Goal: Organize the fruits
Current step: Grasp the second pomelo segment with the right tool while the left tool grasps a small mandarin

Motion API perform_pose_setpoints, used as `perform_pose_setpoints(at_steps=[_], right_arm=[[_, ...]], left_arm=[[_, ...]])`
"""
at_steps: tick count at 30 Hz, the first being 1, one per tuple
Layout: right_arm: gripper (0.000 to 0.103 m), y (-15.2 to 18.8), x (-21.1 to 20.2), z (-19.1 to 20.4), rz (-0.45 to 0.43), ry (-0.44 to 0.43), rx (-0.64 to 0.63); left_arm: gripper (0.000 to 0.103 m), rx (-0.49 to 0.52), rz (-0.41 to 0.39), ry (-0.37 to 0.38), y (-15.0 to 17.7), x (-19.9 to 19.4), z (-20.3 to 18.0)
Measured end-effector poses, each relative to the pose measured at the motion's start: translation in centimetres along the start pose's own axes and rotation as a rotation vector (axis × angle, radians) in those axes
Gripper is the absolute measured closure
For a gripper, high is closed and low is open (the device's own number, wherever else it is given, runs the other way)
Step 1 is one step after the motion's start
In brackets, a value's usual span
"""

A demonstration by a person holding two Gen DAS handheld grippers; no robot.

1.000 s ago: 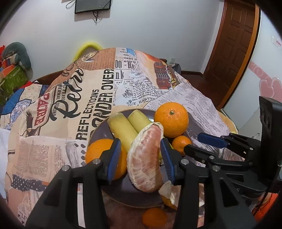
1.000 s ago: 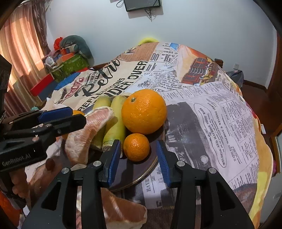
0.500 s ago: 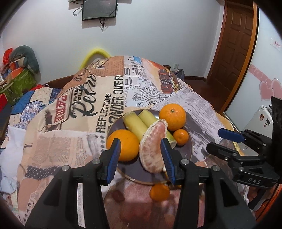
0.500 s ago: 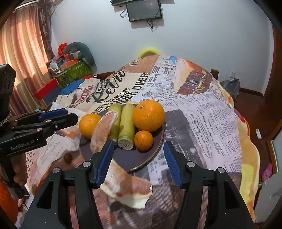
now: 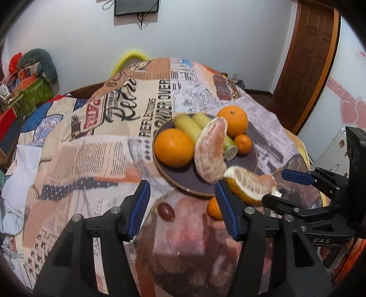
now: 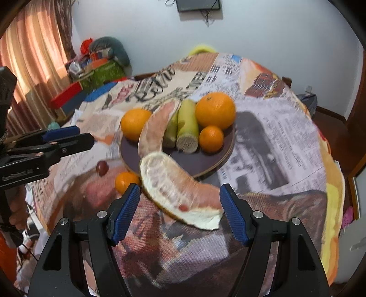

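Note:
A dark round plate (image 5: 248, 160) (image 6: 205, 160) holds two oranges (image 5: 173, 147) (image 5: 233, 120), a small tangerine (image 5: 243, 143), two yellow-green cut stalks (image 5: 187, 124) and a peeled pomelo wedge (image 5: 211, 150) (image 6: 157, 126). A pomelo rind piece (image 5: 249, 186) (image 6: 180, 192) lies at the plate's near edge. A second tangerine (image 5: 213, 208) (image 6: 125, 181) and a dark grape (image 5: 166, 211) (image 6: 102, 167) lie on the cloth. My left gripper (image 5: 183, 210) (image 6: 75, 137) is open and empty, near the plate. My right gripper (image 6: 180, 213) (image 5: 286, 185) is open and empty, just before the rind.
The table (image 5: 91, 148) is covered by a newspaper-print cloth. Boxes and bags (image 6: 96, 66) are stacked at the far left by a curtain. A brown door (image 5: 306, 52) is at the right, and a wall screen (image 5: 136, 6) hangs behind.
Both grippers have pulled back from the plate and opened wider. The pomelo wedge that sat between my left fingers now rests on the plate. The rind, loose tangerine and grape came into view.

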State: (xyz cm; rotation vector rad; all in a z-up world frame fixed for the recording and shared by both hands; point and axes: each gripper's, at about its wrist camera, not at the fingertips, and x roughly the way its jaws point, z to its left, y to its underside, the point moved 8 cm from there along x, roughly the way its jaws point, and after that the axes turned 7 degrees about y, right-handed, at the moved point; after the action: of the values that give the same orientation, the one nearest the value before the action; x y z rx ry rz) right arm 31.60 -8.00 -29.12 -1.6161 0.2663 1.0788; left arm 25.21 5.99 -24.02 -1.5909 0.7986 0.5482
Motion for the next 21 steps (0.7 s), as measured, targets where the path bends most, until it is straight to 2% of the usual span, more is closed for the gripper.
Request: perform_pose_setpoints(at_steps=[7, 15, 19, 21], right_arm=[[0.034, -0.2, 1.8, 1.0, 0.025, 0.003, -0.038], [0.034, -0.8, 3.0, 1.5, 0.033, -0.014, -0.056], [0.034, -0.8, 3.2, 1.6, 0.021, -0.014, -0.080], [0.047, -0.8, 2.9, 2.0, 0.011, -0.029, -0.093]], left_arm=[[0.044, -0.015, 0.042, -0.016, 1.9, 1.1, 0.8], [0.044, -0.038, 0.083, 0.005, 2.6, 2.7, 1.0], [0.038, -0.028, 0.083, 0.004, 2.6, 2.9, 0.5], [0.036, -0.019, 0.082, 0.001, 2.5, 2.9, 0.2]])
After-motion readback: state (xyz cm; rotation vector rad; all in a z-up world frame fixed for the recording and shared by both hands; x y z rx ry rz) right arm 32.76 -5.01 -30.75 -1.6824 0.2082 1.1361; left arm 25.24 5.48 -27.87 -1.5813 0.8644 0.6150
